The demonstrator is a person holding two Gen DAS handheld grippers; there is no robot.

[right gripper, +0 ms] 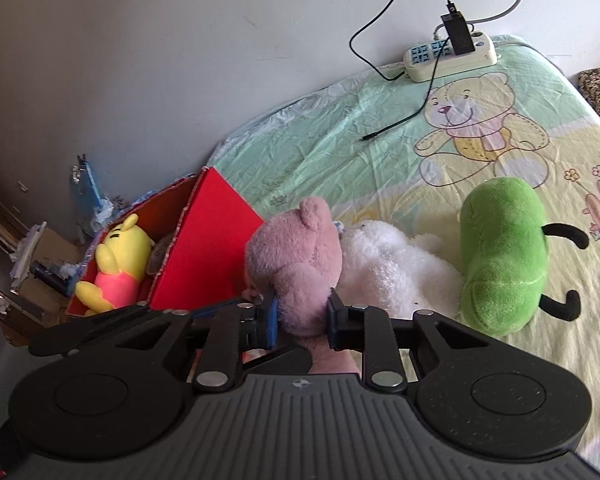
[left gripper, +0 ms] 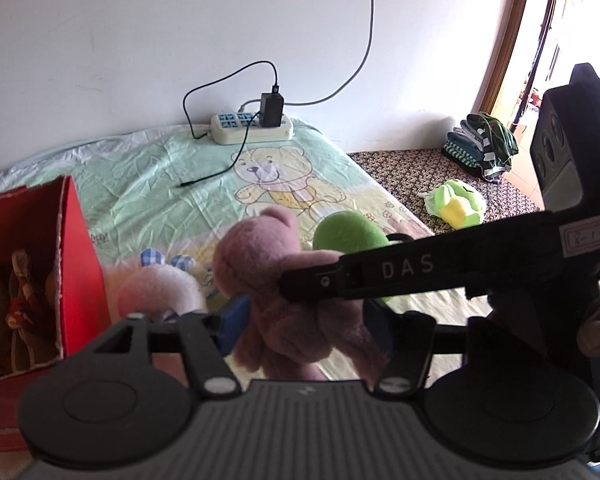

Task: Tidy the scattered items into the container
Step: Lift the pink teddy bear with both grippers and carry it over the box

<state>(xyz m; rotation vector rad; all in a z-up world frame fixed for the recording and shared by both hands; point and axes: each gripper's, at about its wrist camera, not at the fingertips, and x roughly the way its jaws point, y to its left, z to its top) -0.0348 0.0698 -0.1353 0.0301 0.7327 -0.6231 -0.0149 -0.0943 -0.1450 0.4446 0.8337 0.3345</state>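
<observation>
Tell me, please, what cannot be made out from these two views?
- Red box contents: left view, cut off by the frame edge and box wall; right view shows only a yellow plush.
- Pink bear lower body: right view, hidden behind the right tongs.
- White plush face: turned away, both views.

Both grippers crowd the pink bear. The right gripper has a white plush touching the bear just right of its fingers, a green plush farther right, and the red box wall close on its left. Ahead, the bed sheet lies bare up to a loose cable. The right gripper's arm crosses directly in front of the left gripper.
</observation>
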